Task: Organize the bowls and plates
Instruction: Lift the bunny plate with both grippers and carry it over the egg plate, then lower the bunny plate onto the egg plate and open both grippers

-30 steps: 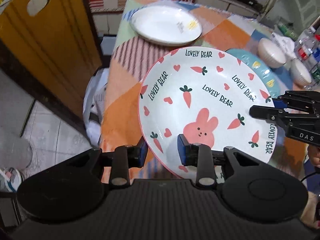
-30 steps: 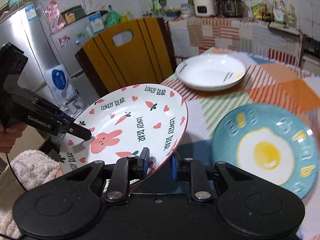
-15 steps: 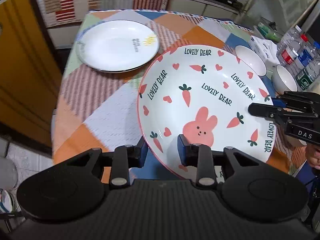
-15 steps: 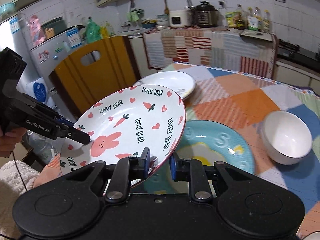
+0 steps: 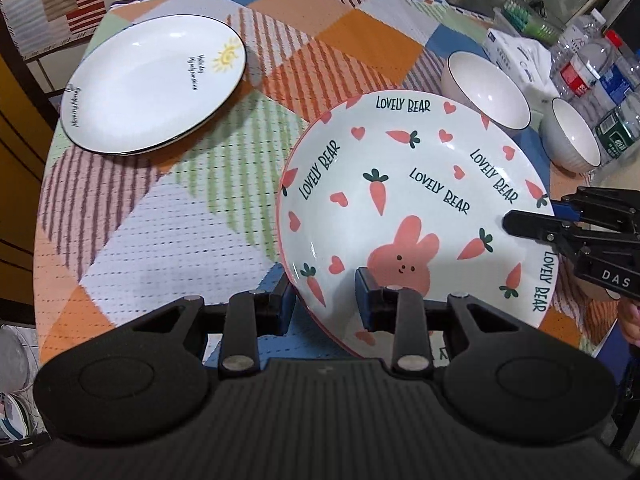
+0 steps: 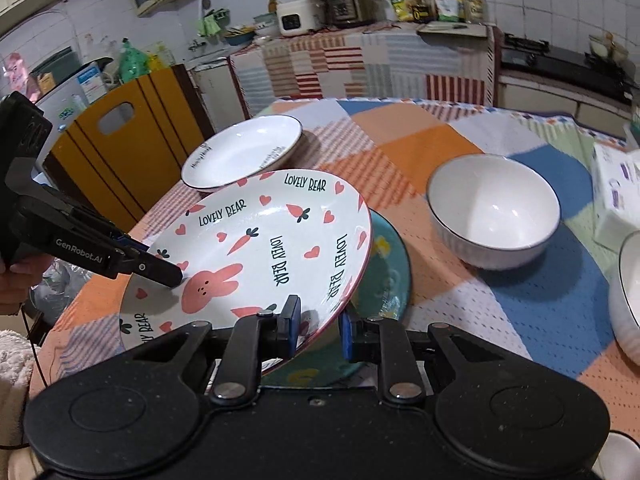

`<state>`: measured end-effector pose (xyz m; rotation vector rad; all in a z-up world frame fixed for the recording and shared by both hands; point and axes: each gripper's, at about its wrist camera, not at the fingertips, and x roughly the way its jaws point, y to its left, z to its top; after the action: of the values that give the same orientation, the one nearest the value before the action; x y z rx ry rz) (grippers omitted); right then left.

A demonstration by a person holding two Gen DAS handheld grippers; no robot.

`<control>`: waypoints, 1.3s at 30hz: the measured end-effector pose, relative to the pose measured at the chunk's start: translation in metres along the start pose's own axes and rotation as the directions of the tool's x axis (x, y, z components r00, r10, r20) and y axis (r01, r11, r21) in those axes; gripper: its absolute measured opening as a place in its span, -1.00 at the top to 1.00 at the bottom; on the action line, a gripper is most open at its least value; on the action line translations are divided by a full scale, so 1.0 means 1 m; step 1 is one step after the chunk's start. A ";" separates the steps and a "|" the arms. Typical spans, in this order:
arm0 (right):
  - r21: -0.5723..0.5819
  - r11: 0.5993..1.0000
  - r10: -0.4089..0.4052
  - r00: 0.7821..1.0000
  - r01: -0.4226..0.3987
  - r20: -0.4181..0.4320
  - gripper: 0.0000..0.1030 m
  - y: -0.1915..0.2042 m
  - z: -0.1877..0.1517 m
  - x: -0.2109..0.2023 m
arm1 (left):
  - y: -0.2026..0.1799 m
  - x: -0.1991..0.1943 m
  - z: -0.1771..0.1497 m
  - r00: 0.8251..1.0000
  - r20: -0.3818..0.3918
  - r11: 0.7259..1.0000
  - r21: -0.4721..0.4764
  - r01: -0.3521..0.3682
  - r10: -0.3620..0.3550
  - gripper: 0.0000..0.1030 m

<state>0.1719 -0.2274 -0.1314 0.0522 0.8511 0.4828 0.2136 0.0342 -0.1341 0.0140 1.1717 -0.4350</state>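
Observation:
Both grippers hold one rabbit-and-carrot plate point(image 5: 416, 208), marked LOVELY BEAR, above the table. My left gripper point(image 5: 324, 300) is shut on its near rim, and my right gripper point(image 6: 318, 326) is shut on the opposite rim point(image 6: 340, 304). The plate point(image 6: 264, 248) hangs tilted over a blue egg plate point(image 6: 386, 276), mostly hidden beneath it. A white sun plate point(image 5: 154, 84) lies at the far left. Two white bowls point(image 5: 486, 90) point(image 5: 574, 136) stand to the right.
The round table point(image 5: 160, 220) has a patchwork cloth. Water bottles point(image 5: 588, 68) and a tissue pack point(image 5: 516, 52) crowd its right edge. A yellow chair back point(image 6: 124, 132) stands beyond the table's far left. A tissue box point(image 6: 616, 196) sits by the bowls.
Both grippers have carried the rabbit plate inward over the table, from past its edge to above the blue egg plate. The grips are unchanged.

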 end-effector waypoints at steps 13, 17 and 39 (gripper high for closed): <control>0.034 0.999 -0.028 0.996 0.031 -0.080 0.51 -0.013 -0.001 0.015 | -0.005 0.018 0.007 0.999 -0.041 1.000 -0.019 -0.014 0.013 0.42; 0.028 0.998 -0.050 0.994 0.053 -0.097 0.51 -0.010 0.001 0.017 | -0.003 0.022 0.009 0.999 -0.053 1.000 -0.025 -0.013 0.011 0.42; -0.205 0.899 -0.425 0.884 0.387 -0.197 0.28 0.036 0.010 0.052 | -0.011 0.025 0.014 0.996 -0.074 0.998 0.022 -0.055 0.056 0.44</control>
<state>0.1944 -0.1717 -0.1532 -0.3355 1.0239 0.1575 0.2306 0.0122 -0.1486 0.0802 1.2376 -0.3995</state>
